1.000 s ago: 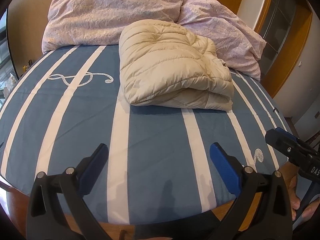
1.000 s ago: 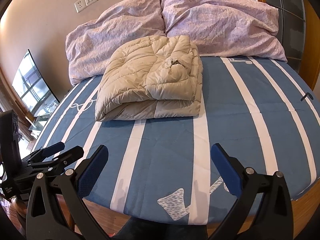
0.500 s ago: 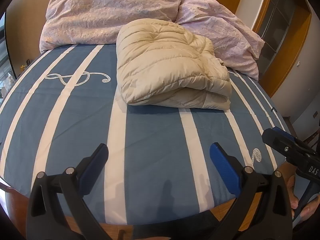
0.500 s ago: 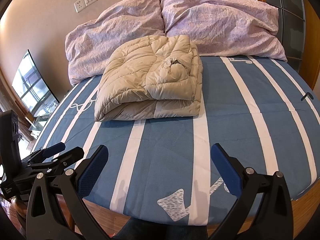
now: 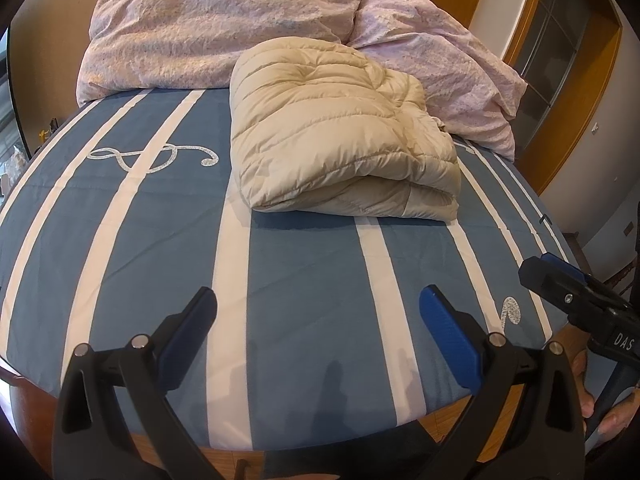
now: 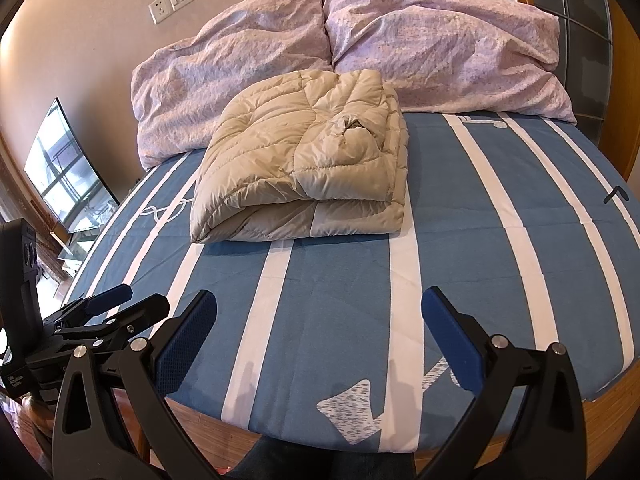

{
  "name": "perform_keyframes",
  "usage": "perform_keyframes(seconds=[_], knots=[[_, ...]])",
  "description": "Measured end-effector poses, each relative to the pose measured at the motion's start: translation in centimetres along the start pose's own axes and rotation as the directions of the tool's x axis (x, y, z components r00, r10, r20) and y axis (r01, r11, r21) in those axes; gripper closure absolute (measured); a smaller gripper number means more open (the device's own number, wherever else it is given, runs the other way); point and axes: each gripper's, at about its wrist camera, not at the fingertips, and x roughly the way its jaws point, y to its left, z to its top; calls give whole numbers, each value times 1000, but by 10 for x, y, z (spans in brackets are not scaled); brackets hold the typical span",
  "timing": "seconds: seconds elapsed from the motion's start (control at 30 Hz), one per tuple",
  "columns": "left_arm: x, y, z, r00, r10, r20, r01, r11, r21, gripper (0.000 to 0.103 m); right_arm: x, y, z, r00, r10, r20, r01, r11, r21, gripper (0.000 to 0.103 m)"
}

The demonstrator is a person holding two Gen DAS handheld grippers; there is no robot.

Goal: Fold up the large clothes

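Note:
A beige quilted down jacket (image 5: 340, 136) lies folded into a thick bundle on the blue and white striped bed (image 5: 160, 240), near the pillows. It also shows in the right wrist view (image 6: 304, 168). My left gripper (image 5: 316, 332) is open and empty, low over the bed's near edge, well short of the jacket. My right gripper (image 6: 316, 336) is open and empty, also over the near edge. The right gripper shows at the right edge of the left wrist view (image 5: 568, 292), and the left gripper at the left of the right wrist view (image 6: 104, 312).
Two pink patterned pillows (image 6: 320, 48) lie behind the jacket against the wall. A wooden bed frame (image 6: 600, 408) rims the mattress. A TV screen (image 6: 64, 172) stands at the left, and a wooden door frame (image 5: 568, 92) at the right.
The left gripper has tilted slightly, so the jacket sits a little higher and further left in its view. The right gripper's view is nearly unchanged. Both grippers stay open.

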Motion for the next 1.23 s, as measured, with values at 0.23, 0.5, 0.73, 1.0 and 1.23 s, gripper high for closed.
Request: perform_keyframes(seconds=[0.23, 0.5, 0.73, 1.0, 1.23], knots=[[0, -1, 0, 1000, 0, 2, 0, 1000, 3, 2, 1, 1, 1, 1000, -1, -1, 1, 1000, 1, 1], [1, -2, 3, 1000, -3, -4, 4, 1000, 15, 2, 1, 1, 0, 1000, -1, -1, 1, 1000, 2, 1], [1, -3, 3, 1000, -3, -3, 3, 1000, 15, 2, 2, 0, 0, 1000, 0, -3, 0, 1000, 3, 1], [1, -2, 3, 1000, -3, -4, 3, 1000, 14, 2, 2, 0, 0, 1000, 1, -4, -1, 1000, 0, 1], [3, -1, 3, 1000, -4, -7, 4, 1000, 12, 2, 3, -1, 0, 1000, 2, -4, -2, 1000, 3, 1]])
